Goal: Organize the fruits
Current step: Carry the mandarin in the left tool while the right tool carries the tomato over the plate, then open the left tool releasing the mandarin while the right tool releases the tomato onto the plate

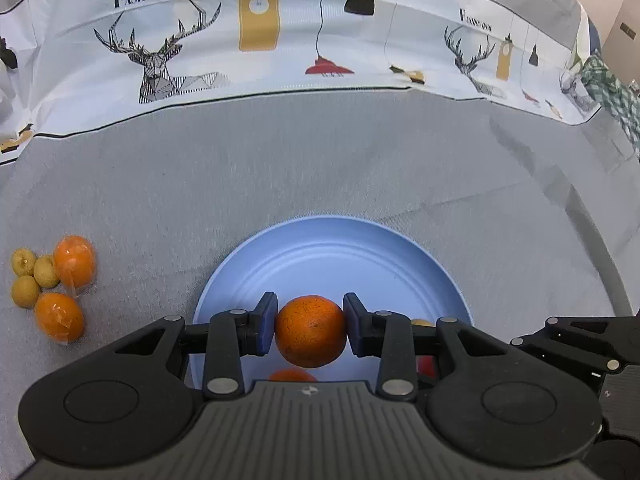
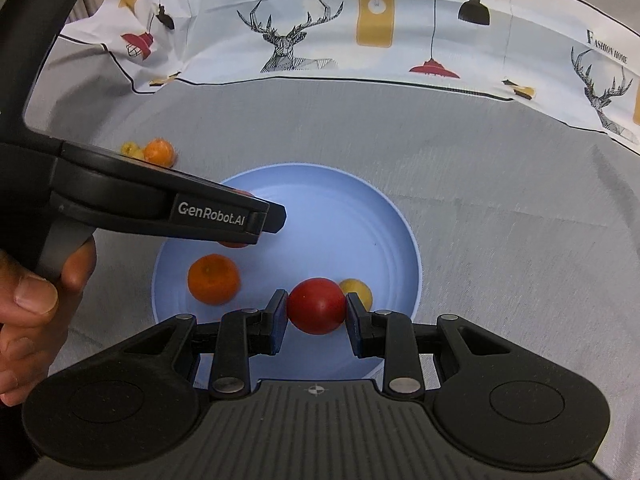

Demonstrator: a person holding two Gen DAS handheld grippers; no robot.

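Now left tongs [image 1: 310,330] grip an orange [image 1: 310,332]; right tongs [image 2: 316,307] a red fruit [image 2: 316,306].

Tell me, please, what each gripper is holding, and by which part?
Left gripper clamps an orange across its sides; right gripper clamps a red fruit likewise.

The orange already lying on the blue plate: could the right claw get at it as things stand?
Probably not yet. The right claw is shut on a red fruit, so it has no free grip. The orange lies uncovered on the blue plate, beside that claw, with the left claw above the plate nearby.
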